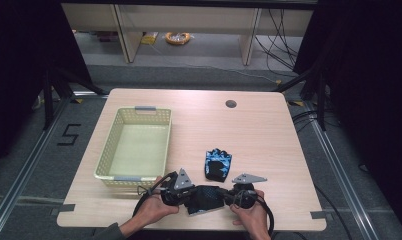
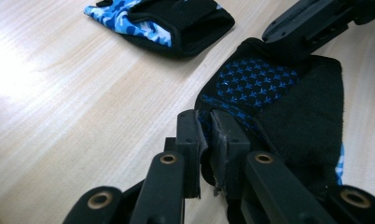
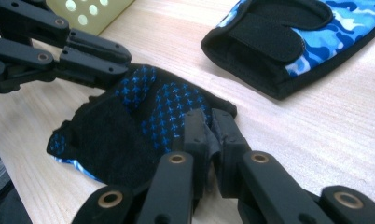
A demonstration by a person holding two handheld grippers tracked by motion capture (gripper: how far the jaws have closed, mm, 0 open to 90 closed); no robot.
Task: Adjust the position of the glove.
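Observation:
A fingerless glove [image 1: 207, 198], black palm with a blue dotted grip pattern, lies palm up near the table's front edge between my two grippers. My left gripper [image 2: 207, 122] is shut on the glove's [image 2: 288, 107] near edge, with fabric pinched between its pads. My right gripper [image 3: 208, 122] is shut on the opposite edge of the same glove [image 3: 129, 126]. In the high view the left gripper [image 1: 191, 194] comes in from the left and the right gripper [image 1: 227, 196] from the right. A second glove [image 1: 218, 164], blue camouflage with a black strap, lies flat just beyond.
A pale yellow perforated basket [image 1: 105, 159] stands empty on the left half of the table. A round cable hole [image 1: 231, 104] sits near the far edge. Bare wood lies to the right of the gloves. The table's front edge is close behind both hands.

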